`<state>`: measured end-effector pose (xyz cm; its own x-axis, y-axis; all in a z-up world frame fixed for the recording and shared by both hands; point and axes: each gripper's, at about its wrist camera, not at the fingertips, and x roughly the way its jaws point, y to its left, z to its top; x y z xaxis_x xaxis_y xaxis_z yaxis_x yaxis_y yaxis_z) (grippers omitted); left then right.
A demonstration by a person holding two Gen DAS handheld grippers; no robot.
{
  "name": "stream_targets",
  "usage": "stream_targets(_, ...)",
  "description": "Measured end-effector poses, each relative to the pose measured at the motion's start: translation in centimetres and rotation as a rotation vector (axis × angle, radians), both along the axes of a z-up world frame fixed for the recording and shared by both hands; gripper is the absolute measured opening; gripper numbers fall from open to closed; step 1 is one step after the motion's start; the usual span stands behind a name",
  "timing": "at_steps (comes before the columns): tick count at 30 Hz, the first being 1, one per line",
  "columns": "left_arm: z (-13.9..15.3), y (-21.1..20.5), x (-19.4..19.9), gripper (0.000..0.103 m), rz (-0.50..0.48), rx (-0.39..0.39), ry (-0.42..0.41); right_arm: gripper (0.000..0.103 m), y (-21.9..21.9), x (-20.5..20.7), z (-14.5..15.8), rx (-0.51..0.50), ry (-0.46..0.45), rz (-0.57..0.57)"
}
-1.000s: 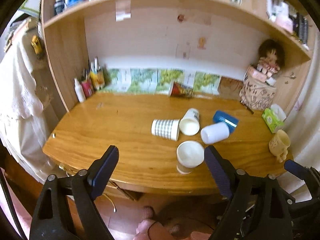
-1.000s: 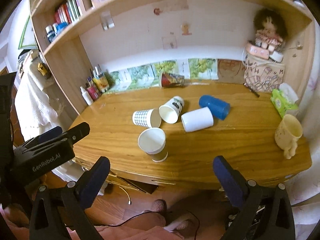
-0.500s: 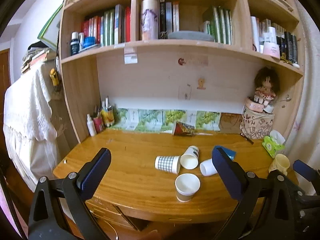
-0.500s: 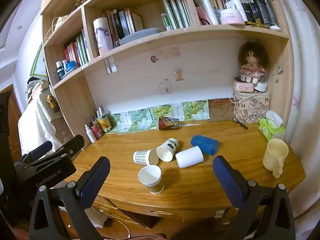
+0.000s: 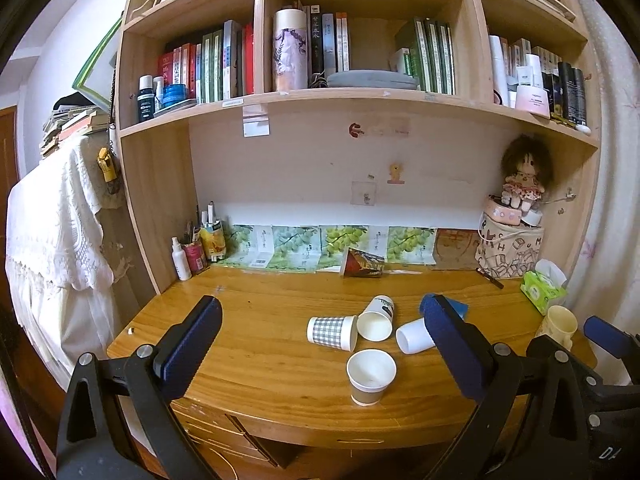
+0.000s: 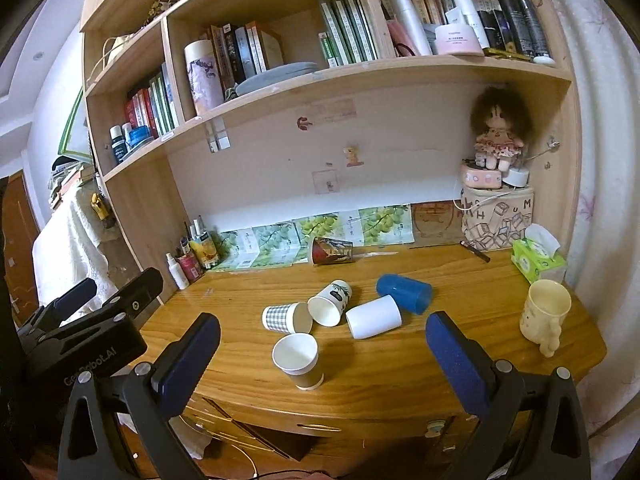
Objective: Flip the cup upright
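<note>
On the wooden desk [image 5: 256,344] a brown paper cup [image 5: 370,376] stands upright near the front edge; it also shows in the right wrist view [image 6: 298,364]. Behind it several cups lie on their sides: a checked cup [image 5: 332,332], a white printed cup [image 5: 376,318], a white cup [image 5: 414,336], a blue cup [image 6: 404,293] and a dark red cup [image 5: 362,263] at the back. My left gripper [image 5: 324,356] is open and empty, held back from the desk's front. My right gripper [image 6: 320,364] is open and empty too, also in front of the desk.
A cream mug [image 6: 544,316] and a green tissue box [image 6: 538,258] stand at the right edge. Bottles and pens [image 5: 196,248] fill the back left corner. A patterned box with a doll [image 6: 496,220] sits back right. Shelves of books hang above.
Both grippers have pulled back and tilted up from the desk, so the cups look smaller and the shelves have come into view. The cups have not moved.
</note>
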<state>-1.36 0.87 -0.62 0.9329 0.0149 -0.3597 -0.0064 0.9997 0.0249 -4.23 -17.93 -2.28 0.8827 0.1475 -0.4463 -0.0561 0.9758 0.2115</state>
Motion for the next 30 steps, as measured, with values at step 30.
stream_targets(30,0.34,0.49,-0.58,0.101,-0.005,0.005,-0.016,0.103,0.51,0.04,-0.28,-0.031,0.029,0.025)
